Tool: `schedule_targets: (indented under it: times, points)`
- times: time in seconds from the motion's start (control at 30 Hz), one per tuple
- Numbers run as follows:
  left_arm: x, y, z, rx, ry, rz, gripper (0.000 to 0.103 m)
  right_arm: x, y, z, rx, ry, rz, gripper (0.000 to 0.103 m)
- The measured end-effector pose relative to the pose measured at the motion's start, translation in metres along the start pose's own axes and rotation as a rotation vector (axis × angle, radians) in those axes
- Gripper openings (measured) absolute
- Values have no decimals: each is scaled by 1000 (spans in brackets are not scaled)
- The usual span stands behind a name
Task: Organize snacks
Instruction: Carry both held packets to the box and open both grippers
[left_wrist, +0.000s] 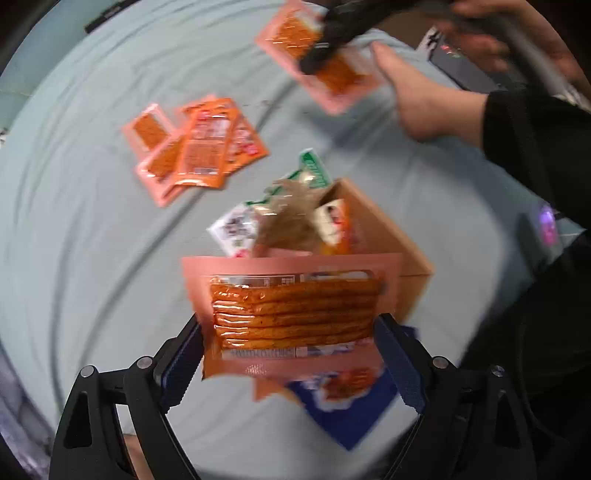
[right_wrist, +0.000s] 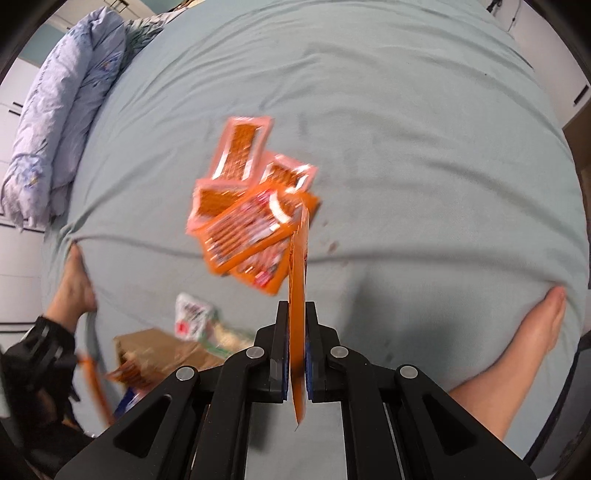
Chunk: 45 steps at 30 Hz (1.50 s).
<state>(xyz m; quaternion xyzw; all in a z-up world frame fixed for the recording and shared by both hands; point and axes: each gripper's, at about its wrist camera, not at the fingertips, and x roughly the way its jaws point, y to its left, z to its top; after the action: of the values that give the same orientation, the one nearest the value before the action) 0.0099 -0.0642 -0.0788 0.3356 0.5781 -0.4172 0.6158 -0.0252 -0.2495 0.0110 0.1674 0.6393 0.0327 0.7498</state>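
My left gripper (left_wrist: 290, 321) points down with its jaws wide, shut across the width of a pink snack packet (left_wrist: 291, 314) with orange strips, held above a brown cardboard box (left_wrist: 376, 229). The box holds several snacks, among them a green-white packet (left_wrist: 310, 173). My right gripper (right_wrist: 296, 306) is shut on an orange-pink packet (right_wrist: 297, 350), seen edge-on there and flat in the left wrist view (left_wrist: 332, 74). A loose pile of orange and pink packets (right_wrist: 251, 210) lies on the bed sheet, also visible in the left wrist view (left_wrist: 195, 147).
A blue packet (left_wrist: 354, 417) lies on the light blue-green sheet (right_wrist: 369, 110) beside the box. The person's bare feet (right_wrist: 535, 332) (right_wrist: 77, 288) rest on the bed on both sides. A rolled lilac quilt (right_wrist: 62, 110) lies at the far left edge.
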Motion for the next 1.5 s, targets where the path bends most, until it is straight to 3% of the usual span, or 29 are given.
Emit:
schedule_targets:
  times: [0.07,0.2,0.3,0.47,0.6,0.63,0.67,0.73,0.77,0.83,1.0,1.1,1.23,1.27,1.5]
  points:
    - [-7,11,1,-53,-36,-27,91,-9,12,-10,-16,22,15,4]
    - [-7,20,3,-100,-25,-117,91,-24,46,-33,-73,81,39,4]
    - [-14,21,3,-100,-58,-54,91,-36,67,-50,-88,120,90,4]
    - [-22,38,-4,-173,-79,-37,91,-39,92,-69,-112,163,157,4]
    - [-20,43,-6,-175,-98,-1,91,-22,102,-69,-97,198,192,8]
    - [-19,43,-6,-168,-101,12,91,-18,101,-68,-83,201,178,22]
    - [-19,42,-7,-159,-104,27,91,-14,101,-65,-75,206,168,52]
    - [-16,42,-7,-151,-100,48,91,-8,98,-61,-63,215,164,90]
    - [-13,43,-7,-150,-87,54,91,-6,98,-59,-58,218,173,94]
    - [-11,42,-6,-149,-78,49,91,-4,95,-54,-35,243,192,94]
    - [-2,40,-4,-163,-60,36,91,-21,91,-42,-53,130,88,94]
    - [4,38,-2,-161,-42,41,91,-32,86,-35,-73,76,-55,94]
    - [7,39,1,-171,-31,51,91,-42,79,-25,-91,-1,-330,94]
    - [6,41,3,-182,-30,51,91,-42,77,-23,-84,-4,-360,94]
    - [6,57,9,-278,-36,27,91,-24,44,-10,59,84,-197,94]
